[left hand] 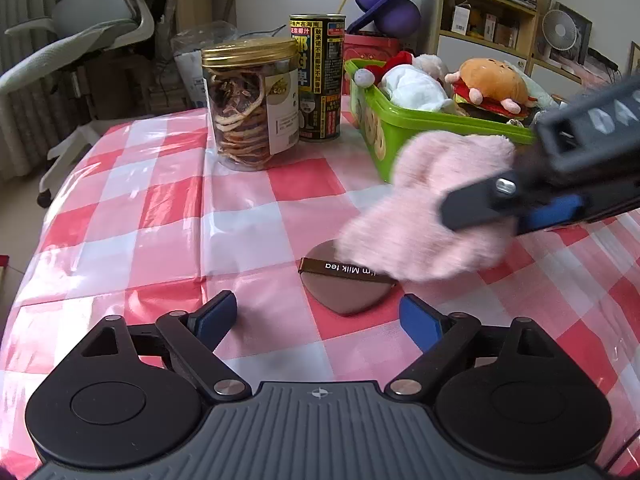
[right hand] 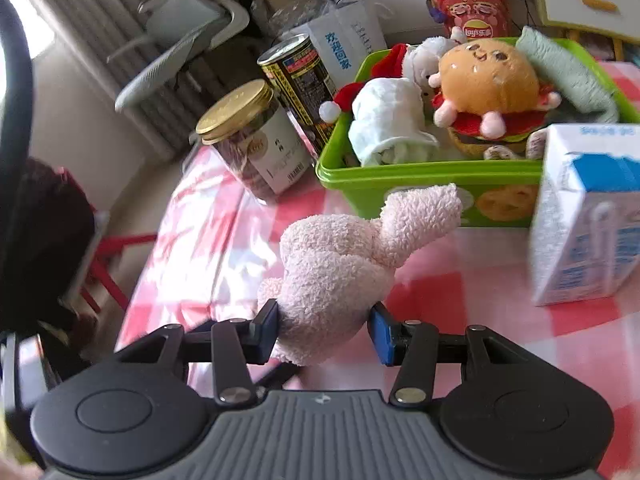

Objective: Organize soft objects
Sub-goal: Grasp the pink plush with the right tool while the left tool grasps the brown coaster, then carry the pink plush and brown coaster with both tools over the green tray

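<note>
My right gripper (right hand: 324, 330) is shut on a fluffy pink sock (right hand: 340, 264) and holds it above the checked tablecloth, just in front of the green bin (right hand: 420, 184). The left wrist view shows the same pink sock (left hand: 424, 216) held by the right gripper (left hand: 500, 216). The green bin (left hand: 384, 136) holds a burger plush (right hand: 488, 84), a white cloth (right hand: 388, 120), a Santa-hat plush (right hand: 400, 60) and a green sock (right hand: 568, 76). My left gripper (left hand: 318, 320) is open and empty, low over a brown heart-shaped puff (left hand: 344, 284) labelled "Milk tea".
A gold-lidded jar of dried slices (left hand: 250, 104) and a tall black-and-yellow can (left hand: 318, 76) stand left of the bin. A blue-and-white milk carton (right hand: 588, 212) stands right of the sock. An office chair (left hand: 80, 40) is beyond the table's left edge.
</note>
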Motion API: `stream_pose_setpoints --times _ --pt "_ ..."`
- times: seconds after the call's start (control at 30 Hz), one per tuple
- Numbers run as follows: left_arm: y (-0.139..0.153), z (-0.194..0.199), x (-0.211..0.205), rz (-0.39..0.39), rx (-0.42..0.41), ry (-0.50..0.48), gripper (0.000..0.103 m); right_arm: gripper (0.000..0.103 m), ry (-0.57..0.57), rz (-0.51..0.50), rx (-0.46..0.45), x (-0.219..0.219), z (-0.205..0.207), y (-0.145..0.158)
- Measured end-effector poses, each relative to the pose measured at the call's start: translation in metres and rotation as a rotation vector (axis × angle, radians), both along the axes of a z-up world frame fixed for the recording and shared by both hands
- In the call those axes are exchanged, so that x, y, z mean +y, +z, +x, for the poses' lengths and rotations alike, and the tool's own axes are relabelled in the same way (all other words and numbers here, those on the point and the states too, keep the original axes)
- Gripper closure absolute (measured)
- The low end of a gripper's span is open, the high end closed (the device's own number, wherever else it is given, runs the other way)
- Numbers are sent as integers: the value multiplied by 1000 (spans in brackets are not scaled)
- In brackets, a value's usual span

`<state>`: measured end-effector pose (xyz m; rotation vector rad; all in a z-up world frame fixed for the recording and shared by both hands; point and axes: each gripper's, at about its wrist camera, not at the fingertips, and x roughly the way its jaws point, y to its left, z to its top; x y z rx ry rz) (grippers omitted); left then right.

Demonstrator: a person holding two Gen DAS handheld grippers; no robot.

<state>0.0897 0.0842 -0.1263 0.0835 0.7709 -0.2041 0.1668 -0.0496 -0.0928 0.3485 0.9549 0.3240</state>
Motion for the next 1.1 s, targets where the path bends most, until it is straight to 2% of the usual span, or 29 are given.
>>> stream_pose_setpoints --times 0.13,0.27,0.5,0.7,0.83,1.1 --pt "0 -2 2 0 6 -1 17 79 50 -82 41 -8 -10 3" --pt "0 0 2 -5 10 16 17 79 81 -117 103 -24 -20 -5" --pt "-1 6 -6 -8 0 42 19 78 78 -90 126 -41 -23 -9" --pt "1 10 -17 -9 -13 34 30 78 81 -69 139 -44 -23 -13" --pt "3 12 -21 -14 -17 36 45 78 80 -55 125 -47 -26 -14" --pt "7 13 -25 -3 10 48 50 79 69 -1 139 -60 -28 -15"
